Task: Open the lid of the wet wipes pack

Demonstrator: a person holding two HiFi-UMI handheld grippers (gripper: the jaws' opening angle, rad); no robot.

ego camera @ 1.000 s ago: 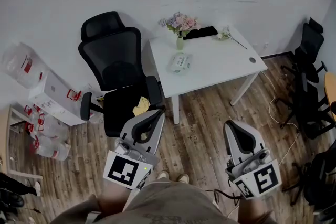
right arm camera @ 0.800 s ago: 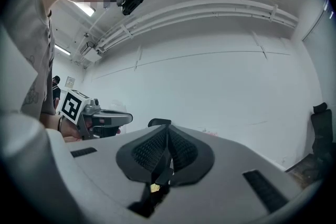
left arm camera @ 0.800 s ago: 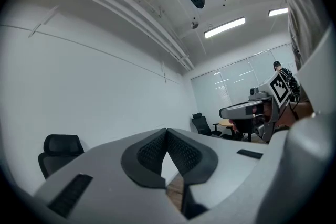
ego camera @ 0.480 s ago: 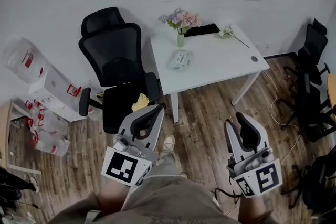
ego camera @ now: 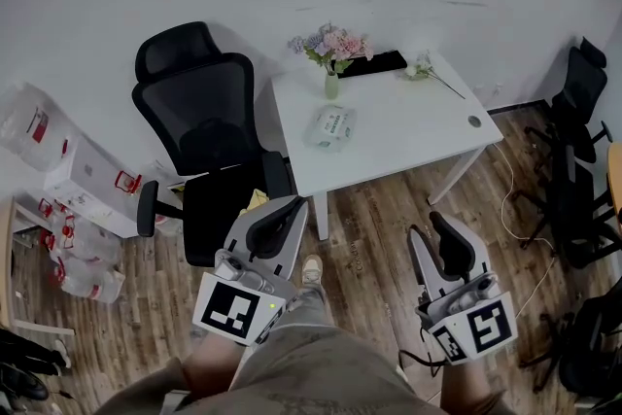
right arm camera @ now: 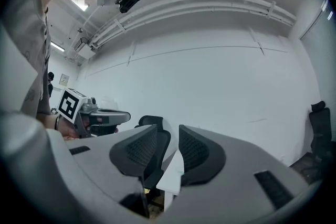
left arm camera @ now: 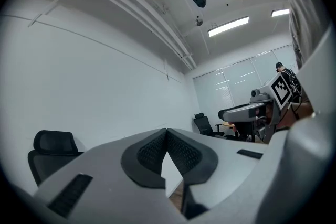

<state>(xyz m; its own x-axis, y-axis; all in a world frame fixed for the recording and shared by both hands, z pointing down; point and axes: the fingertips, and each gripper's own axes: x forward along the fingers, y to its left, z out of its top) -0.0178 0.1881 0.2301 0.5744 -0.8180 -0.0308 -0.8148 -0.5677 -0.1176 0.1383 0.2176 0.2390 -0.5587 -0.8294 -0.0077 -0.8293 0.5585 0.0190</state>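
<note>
The white tabletop [ego camera: 408,126] lies well ahead of both jaws, and the black office chair [ego camera: 209,136] stands just beyond the left gripper [ego camera: 290,209], whose jaws are clenched on nothing. The right gripper [ego camera: 435,230], clenched a second ago, is opening with nothing between its jaws, probably readying for the lid. The wet wipes pack [ego camera: 332,124] lies untouched on the tabletop, far ahead of both.

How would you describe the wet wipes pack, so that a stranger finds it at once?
Look at the white table against the wall, beside the black office chair. Near its left side, in front of the small vase of flowers, lies the wet wipes pack. It is the only flat, pale packet on the table.
</note>
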